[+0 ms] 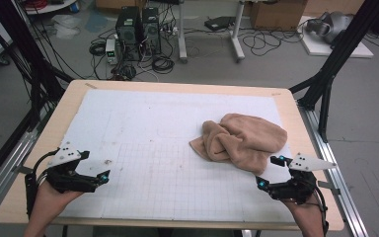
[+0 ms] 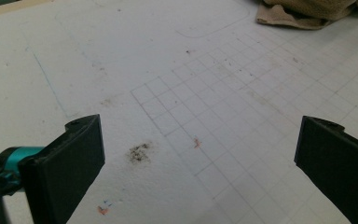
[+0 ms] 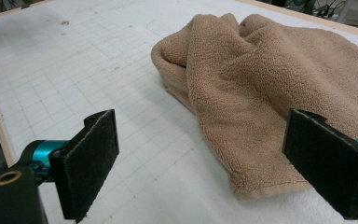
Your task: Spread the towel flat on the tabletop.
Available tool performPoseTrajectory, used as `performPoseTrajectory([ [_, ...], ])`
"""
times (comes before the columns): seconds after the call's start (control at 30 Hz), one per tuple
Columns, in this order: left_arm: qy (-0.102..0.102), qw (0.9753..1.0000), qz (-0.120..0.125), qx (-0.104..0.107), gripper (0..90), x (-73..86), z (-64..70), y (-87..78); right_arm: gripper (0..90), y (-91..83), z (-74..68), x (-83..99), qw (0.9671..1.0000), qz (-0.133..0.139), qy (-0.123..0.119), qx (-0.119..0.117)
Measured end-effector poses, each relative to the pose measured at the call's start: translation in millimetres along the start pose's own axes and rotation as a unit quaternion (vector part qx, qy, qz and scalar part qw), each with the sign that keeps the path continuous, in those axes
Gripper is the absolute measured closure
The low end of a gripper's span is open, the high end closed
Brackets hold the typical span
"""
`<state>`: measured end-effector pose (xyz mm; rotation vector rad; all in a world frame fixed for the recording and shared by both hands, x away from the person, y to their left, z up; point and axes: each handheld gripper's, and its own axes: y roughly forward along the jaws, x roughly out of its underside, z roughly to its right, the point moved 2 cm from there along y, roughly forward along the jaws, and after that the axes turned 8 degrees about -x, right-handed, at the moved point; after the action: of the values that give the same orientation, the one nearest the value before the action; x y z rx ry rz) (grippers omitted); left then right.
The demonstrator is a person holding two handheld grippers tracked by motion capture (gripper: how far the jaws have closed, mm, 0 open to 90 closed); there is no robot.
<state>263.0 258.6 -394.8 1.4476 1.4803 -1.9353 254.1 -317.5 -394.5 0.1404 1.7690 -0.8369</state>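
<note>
A tan terry towel (image 1: 242,141) lies crumpled in a loose heap on the right half of a white gridded mat (image 1: 143,148), closer to the mat's right edge than to its middle. Its folds bunch up toward the centre of the heap, and one flat corner pokes out to the left, lying on the mat. In the right gripper view the towel (image 3: 270,88) sits large and close, with a hemmed edge at its near side resting flat on the mat (image 3: 74,70).

The right gripper (image 1: 271,173), held in the person's right hand (image 1: 308,215), hovers just beside the towel's near right edge. Its jaws are spread wide apart with nothing between them; in its own view the right-hand jaw stands in front of the towel's hem, and I cannot tell whether it touches the cloth.

The left gripper (image 1: 94,167), held in the left hand (image 1: 49,202), sits well apart from the towel, over the mat's near left corner. Its jaws are also spread wide and grip nothing; between them lies bare mat (image 2: 205,93) with printed grid lines and a small dark smudge (image 2: 140,152). The towel's corner (image 2: 307,14) shows at the far top right of that view.

The mat covers most of a light wooden table (image 1: 54,123). Beyond the table, on a grey floor, stand two dark computer towers (image 1: 139,29) amid tangled cables.
</note>
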Motion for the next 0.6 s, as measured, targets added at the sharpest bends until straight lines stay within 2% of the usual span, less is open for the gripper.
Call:
performPoseTrajectory([
  [0.6, -0.002, 1.0, 0.001, -0.004, 1.9, 0.8, 0.0, -1.4, 9.8, 1.9, 2.3, -0.5, 1.0, -0.002, 0.0, -0.001],
])
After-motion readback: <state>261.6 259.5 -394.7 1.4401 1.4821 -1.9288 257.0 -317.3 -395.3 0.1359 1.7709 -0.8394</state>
